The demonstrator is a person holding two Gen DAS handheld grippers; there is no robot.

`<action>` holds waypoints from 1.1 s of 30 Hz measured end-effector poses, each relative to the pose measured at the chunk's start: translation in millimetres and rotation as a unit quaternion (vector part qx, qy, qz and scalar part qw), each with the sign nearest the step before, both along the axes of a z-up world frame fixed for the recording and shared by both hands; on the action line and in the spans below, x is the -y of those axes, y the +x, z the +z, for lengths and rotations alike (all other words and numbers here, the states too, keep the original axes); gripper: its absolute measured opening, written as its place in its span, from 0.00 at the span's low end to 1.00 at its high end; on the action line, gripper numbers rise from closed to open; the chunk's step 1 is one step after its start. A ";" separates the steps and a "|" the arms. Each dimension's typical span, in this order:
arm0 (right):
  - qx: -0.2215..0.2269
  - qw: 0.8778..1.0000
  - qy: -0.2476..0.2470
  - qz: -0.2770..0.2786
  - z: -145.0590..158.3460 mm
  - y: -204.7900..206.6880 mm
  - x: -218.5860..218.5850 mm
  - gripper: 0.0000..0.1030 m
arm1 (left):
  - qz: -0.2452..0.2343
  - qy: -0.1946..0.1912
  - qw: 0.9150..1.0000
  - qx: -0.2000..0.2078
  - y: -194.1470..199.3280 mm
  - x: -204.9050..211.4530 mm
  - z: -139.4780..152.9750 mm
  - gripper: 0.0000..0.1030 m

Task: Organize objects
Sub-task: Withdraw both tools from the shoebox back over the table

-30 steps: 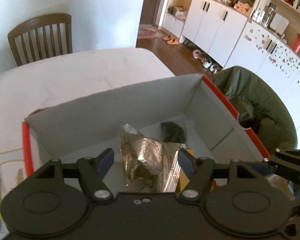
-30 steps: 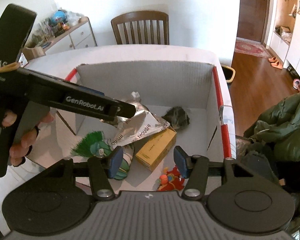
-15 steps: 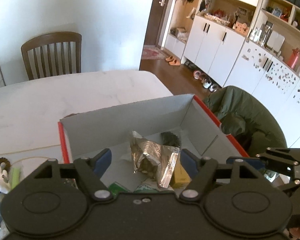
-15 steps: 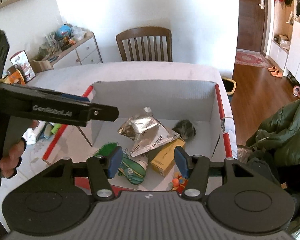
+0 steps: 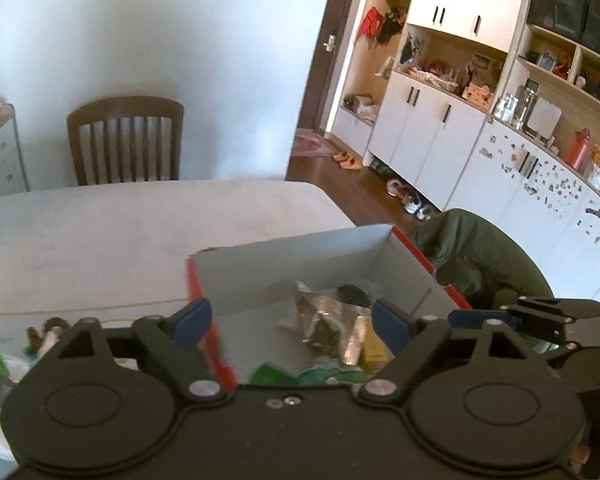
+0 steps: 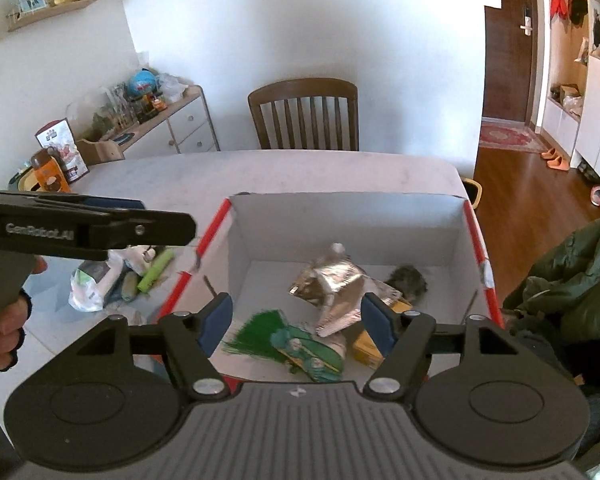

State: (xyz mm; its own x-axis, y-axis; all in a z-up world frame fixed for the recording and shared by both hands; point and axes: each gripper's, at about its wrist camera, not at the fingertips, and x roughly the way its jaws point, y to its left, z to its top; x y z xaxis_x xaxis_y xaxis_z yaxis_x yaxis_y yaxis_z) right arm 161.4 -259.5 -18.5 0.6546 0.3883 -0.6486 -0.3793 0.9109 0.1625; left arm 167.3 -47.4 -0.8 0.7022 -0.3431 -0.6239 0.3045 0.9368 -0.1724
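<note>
A white cardboard box with red edges sits on the table and holds a silver foil bag, a green feathery item, a green packet, a yellow carton and a dark fuzzy lump. My right gripper hovers open and empty above the box's near side. My left gripper is open and empty too, over the box's left red edge. In the right wrist view the left gripper shows from the side, held by a hand. The foil bag lies loose inside.
Left of the box on the white table lies a pile of loose items: a plastic bag and a green tube. A wooden chair stands at the far end. A green jacket hangs to the right.
Both grippers have risen and drawn back from the box. The left gripper has shifted left, from over the foil bag to over the box's left edge. The bag stays in the box.
</note>
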 end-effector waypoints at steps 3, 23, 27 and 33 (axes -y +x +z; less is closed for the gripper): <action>0.003 1.000 0.004 -0.003 3.7 -3.2 -14.0 0.76 | 0.000 0.002 1.000 0.005 -7.0 -15.6 1.7 0.90; 0.003 0.999 0.018 -0.037 11.5 -15.9 -113.5 0.82 | 0.017 0.003 1.000 0.010 -23.7 -124.8 -5.7 0.99; 0.004 0.999 0.017 -0.038 10.9 -14.7 -133.2 0.82 | 0.034 0.008 0.999 0.009 -23.0 -151.1 -15.0 1.00; -0.001 0.999 0.011 -0.035 7.0 -11.7 -163.6 0.82 | 0.062 0.014 0.998 0.006 -22.7 -189.7 -32.2 1.00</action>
State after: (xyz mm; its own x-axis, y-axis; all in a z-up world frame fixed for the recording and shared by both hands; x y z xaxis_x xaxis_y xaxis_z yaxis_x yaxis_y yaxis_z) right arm 149.7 -95.8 -11.5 0.6792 0.3556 -0.6421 -0.3149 0.9314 0.1827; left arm 144.6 142.3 -32.9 0.7453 -0.2355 -0.6237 0.1872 0.9718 -0.1432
